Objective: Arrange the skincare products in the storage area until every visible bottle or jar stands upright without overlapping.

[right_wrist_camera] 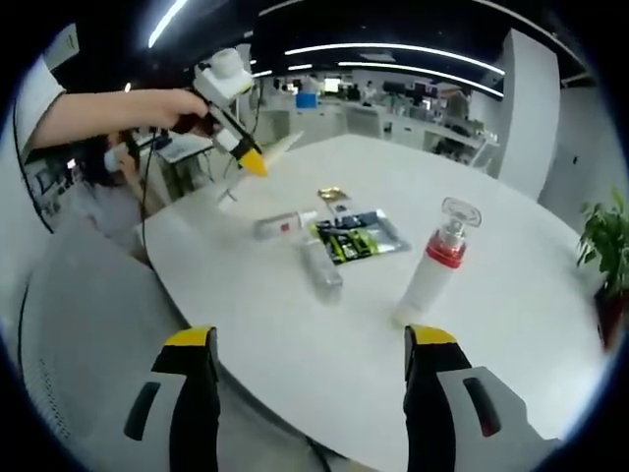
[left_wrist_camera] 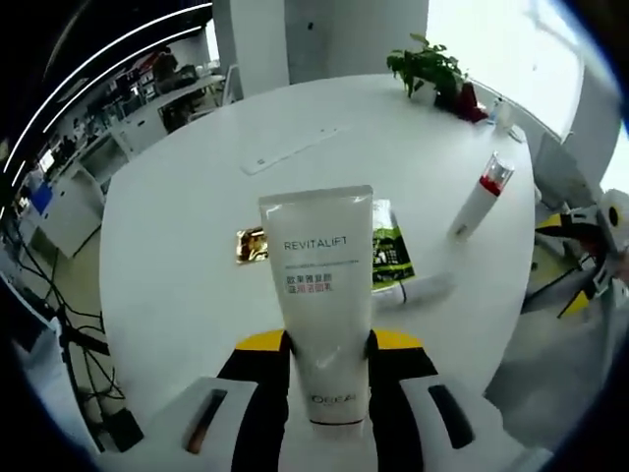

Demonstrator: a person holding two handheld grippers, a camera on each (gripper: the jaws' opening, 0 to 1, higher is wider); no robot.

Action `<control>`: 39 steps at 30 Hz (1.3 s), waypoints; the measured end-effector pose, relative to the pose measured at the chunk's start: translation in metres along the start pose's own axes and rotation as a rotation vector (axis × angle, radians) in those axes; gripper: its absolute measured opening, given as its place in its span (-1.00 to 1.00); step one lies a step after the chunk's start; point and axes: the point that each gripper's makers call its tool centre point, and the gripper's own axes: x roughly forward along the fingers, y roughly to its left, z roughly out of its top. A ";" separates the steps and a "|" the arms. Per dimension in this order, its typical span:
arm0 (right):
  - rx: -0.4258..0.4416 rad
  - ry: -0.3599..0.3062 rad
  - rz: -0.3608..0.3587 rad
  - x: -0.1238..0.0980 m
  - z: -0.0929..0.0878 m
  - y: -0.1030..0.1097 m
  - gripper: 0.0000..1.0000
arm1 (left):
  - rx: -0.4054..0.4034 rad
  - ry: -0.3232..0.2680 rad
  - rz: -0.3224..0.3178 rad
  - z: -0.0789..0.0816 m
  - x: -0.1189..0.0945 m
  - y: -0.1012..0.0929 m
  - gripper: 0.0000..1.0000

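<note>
— while the left gripper (left_wrist_camera: 324, 356) is clamping its jaws on the white revitalift tube (left_wrist_camera: 320, 295), what is lying beyond it?

— the tube is standing up between the jaws, cap end down toward the camera. just past it, a gold sachet (left_wrist_camera: 252, 243) is lying to its left on the white round table (left_wrist_camera: 177, 256) and a green-and-black packet (left_wrist_camera: 390, 246) is peeking out on its right. farther right, a white pump bottle with a red collar (left_wrist_camera: 482, 197) is standing. at the far edge a potted plant (left_wrist_camera: 429, 69) is sitting.

— and the right gripper (right_wrist_camera: 310, 366)?

— its jaws are gaping wide, holding nothing, over the near table edge. ahead and to the right the pump bottle (right_wrist_camera: 435, 261) is standing upright. ahead of centre, two clear small bottles (right_wrist_camera: 320, 264) are lying on their sides beside the packet (right_wrist_camera: 357, 236). far left, a hand (right_wrist_camera: 167, 106) is holding the left gripper (right_wrist_camera: 257, 157) with the tube above the table.
</note>
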 end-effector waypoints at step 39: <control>0.282 -0.333 0.210 -0.011 0.113 0.033 0.26 | -0.097 -0.197 -0.060 -0.024 -0.068 -0.109 -0.35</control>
